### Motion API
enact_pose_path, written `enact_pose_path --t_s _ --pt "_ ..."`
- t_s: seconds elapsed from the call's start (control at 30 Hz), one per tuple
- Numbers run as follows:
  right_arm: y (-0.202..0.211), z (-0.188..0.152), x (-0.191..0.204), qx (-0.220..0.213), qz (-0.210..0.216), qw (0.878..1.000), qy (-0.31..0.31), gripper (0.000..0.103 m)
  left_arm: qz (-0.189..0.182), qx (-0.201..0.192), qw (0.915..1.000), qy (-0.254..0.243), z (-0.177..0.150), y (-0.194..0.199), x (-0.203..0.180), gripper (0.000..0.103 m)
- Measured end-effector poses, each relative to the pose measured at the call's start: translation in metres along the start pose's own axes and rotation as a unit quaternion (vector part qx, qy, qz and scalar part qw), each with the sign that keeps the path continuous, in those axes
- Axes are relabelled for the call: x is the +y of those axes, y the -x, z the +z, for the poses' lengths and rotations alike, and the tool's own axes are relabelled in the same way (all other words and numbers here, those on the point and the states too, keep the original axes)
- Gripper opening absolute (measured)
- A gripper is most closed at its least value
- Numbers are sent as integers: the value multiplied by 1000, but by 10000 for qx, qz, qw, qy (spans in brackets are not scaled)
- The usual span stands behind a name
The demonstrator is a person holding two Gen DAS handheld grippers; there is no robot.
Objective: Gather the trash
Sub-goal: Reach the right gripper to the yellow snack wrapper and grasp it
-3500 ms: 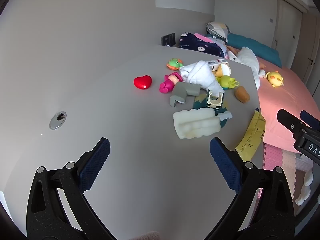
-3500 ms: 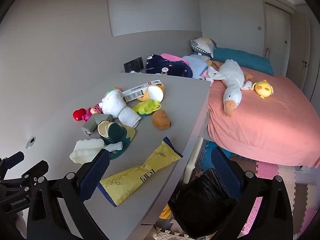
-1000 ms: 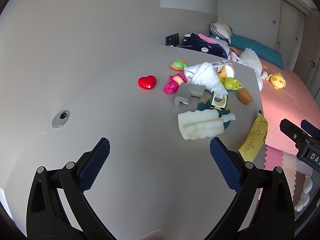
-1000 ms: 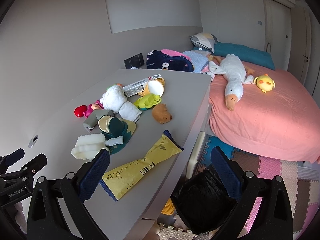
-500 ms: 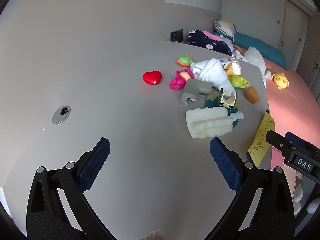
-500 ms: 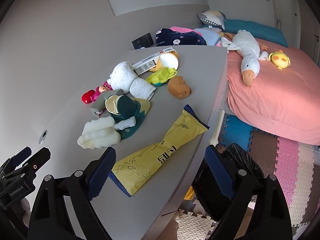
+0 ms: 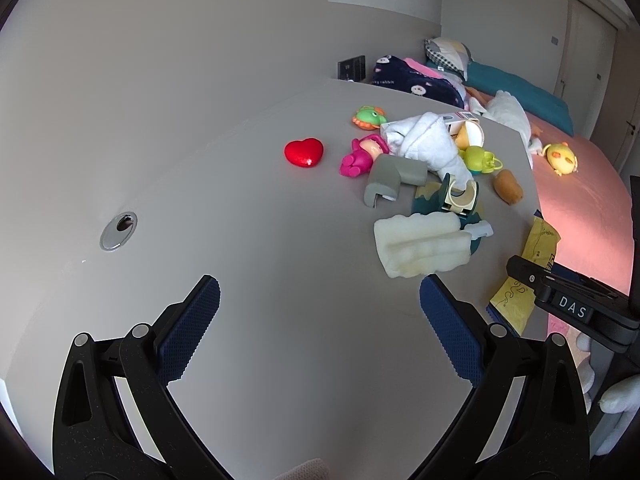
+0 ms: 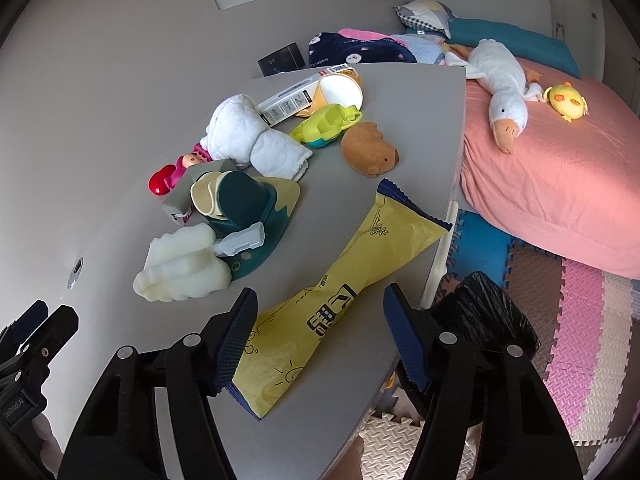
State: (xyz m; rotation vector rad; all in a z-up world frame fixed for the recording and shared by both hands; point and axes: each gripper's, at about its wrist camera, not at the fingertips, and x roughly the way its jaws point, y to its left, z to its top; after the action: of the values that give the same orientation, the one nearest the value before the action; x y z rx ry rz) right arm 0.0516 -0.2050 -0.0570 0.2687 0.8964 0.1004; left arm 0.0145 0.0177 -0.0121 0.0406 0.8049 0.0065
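A long yellow snack wrapper (image 8: 352, 276) lies near the grey table's right edge (image 8: 436, 256), also visible in the left wrist view as the yellow wrapper (image 7: 540, 248). My right gripper (image 8: 318, 328) hangs low over the wrapper's near end with its jaws closing. The wrapper lies between the blue pads, and the right pad stands apart from it. My left gripper (image 7: 320, 300) is open over bare table, short of a cream foam block (image 7: 420, 246). A bin lined with a black bag (image 8: 484, 320) stands on the floor below the table edge.
Further along the table sit a white towel (image 8: 248, 132), a paper cup (image 8: 340, 90), a white carton (image 8: 296, 98), a green toy (image 8: 324, 124), a brown plush (image 8: 370, 148), a dark green holder (image 8: 240, 204) and a red heart (image 7: 304, 152). A pink bed (image 8: 560, 168) stands to the right.
My right gripper has dropped and moved in over the yellow wrapper, and its jaws have narrowed around it. The left gripper has stayed open and nearly still.
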Motion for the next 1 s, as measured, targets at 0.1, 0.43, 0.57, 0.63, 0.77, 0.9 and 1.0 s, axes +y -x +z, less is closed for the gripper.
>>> enact_pose_path --t_s 0.1,0.43,0.57,0.63,0.77,0.9,1.0 --pt "-4 3 -3 63 131 9999 -22 27 -28 13 10000 -48 1 -3 -2 97" --pt "15 19 -13 -366 88 9993 7 14 -272 44 9985 -478 12 -23 -26 97" --pt "22 25 -20 -527 62 9986 59 14 -463 67 9959 -776 16 -36 -39 97" --pt "23 27 -24 -591 88 9982 79 14 -582 96 9937 -958 17 -43 -46 97" --pt "26 29 -29 -727 67 9972 151 14 -676 170 9897 -1248 23 -59 -59 97" --pt "27 34 -33 -763 25 9970 152 14 -729 241 9868 -1429 30 -73 -67 97" --pt "27 36 -36 -799 0 9967 151 14 -871 302 9834 -1560 32 -79 -73 90"
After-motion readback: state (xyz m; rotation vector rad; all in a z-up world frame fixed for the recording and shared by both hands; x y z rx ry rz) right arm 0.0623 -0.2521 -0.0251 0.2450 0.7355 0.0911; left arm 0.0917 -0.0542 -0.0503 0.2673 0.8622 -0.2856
